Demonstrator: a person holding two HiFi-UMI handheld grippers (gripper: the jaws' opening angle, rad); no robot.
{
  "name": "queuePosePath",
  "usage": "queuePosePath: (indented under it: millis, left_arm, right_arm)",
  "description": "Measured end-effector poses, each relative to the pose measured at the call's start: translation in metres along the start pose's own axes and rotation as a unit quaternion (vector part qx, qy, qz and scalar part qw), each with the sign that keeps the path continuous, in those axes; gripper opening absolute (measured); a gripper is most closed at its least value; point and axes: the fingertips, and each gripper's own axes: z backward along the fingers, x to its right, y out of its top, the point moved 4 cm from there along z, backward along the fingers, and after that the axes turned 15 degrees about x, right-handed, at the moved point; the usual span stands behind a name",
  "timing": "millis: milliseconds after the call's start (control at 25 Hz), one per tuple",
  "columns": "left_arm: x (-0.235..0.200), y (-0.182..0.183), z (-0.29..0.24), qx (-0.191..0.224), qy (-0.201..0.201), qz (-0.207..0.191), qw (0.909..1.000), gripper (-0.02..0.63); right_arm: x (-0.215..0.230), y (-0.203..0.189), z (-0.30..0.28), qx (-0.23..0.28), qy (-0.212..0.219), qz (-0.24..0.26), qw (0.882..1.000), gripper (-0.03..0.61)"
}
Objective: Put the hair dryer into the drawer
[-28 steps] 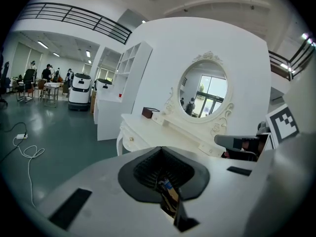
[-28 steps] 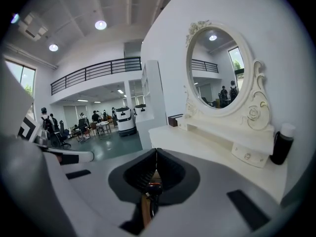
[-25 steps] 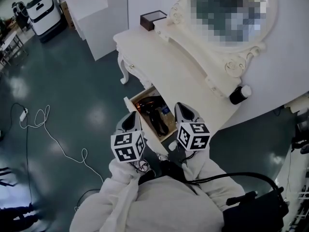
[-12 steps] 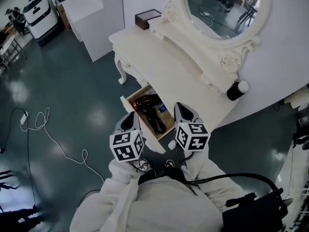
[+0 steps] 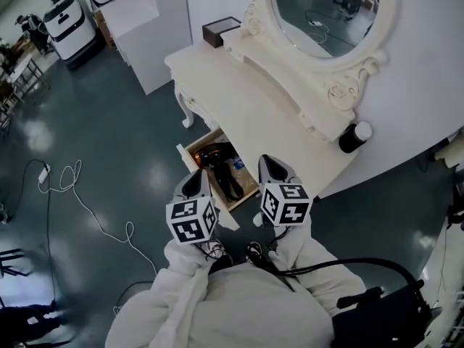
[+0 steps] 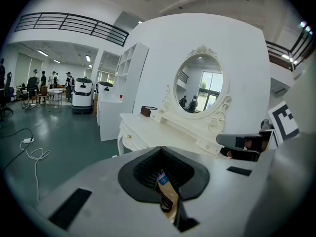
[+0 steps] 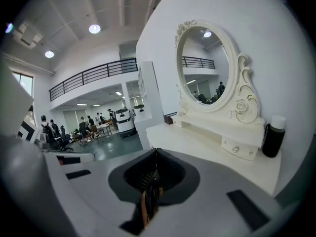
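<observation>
The black hair dryer (image 5: 225,178) lies inside the open wooden drawer (image 5: 190,151) of the white dressing table (image 5: 246,100). My left gripper (image 5: 197,183) is shut and hangs over the drawer's near left end. Over the near right end, my right gripper (image 5: 270,167) is also shut, and neither holds anything. In the left gripper view the left gripper (image 6: 161,153) has its jaws together, with a slice of drawer contents showing through the slit below. The right gripper (image 7: 155,154) looks the same in the right gripper view, the hair dryer (image 7: 150,195) dark in the slit.
An oval mirror (image 5: 326,9) stands at the back of the table. A black bottle with a white cap (image 5: 353,137) and a dark box (image 5: 221,31) sit on top. A white cable (image 5: 80,203) trails on the floor at left, near a white cabinet (image 5: 156,27).
Both grippers have edged toward the table, side by side, and cover more of the drawer's near end. Their jaws stay shut.
</observation>
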Motion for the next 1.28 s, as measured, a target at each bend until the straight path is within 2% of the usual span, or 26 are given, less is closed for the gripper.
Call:
queuePosePath:
  millis: [480, 760, 1280]
  left_arm:
    - [0.016, -0.005, 0.006, 0.004, 0.019, 0.001, 0.9998, 0.007]
    - [0.015, -0.004, 0.009, 0.006, 0.029, 0.002, 0.9996, 0.006]
    - [0.017, -0.002, 0.010, 0.009, 0.027, -0.001, 0.9996, 0.006]
  right_arm:
    - [0.014, 0.003, 0.009, -0.001, 0.016, 0.023, 1.000, 0.061]
    - [0.013, 0.002, 0.009, -0.004, 0.025, 0.021, 0.999, 0.060]
    - [0.014, 0.003, 0.009, -0.004, 0.025, 0.023, 0.999, 0.060]
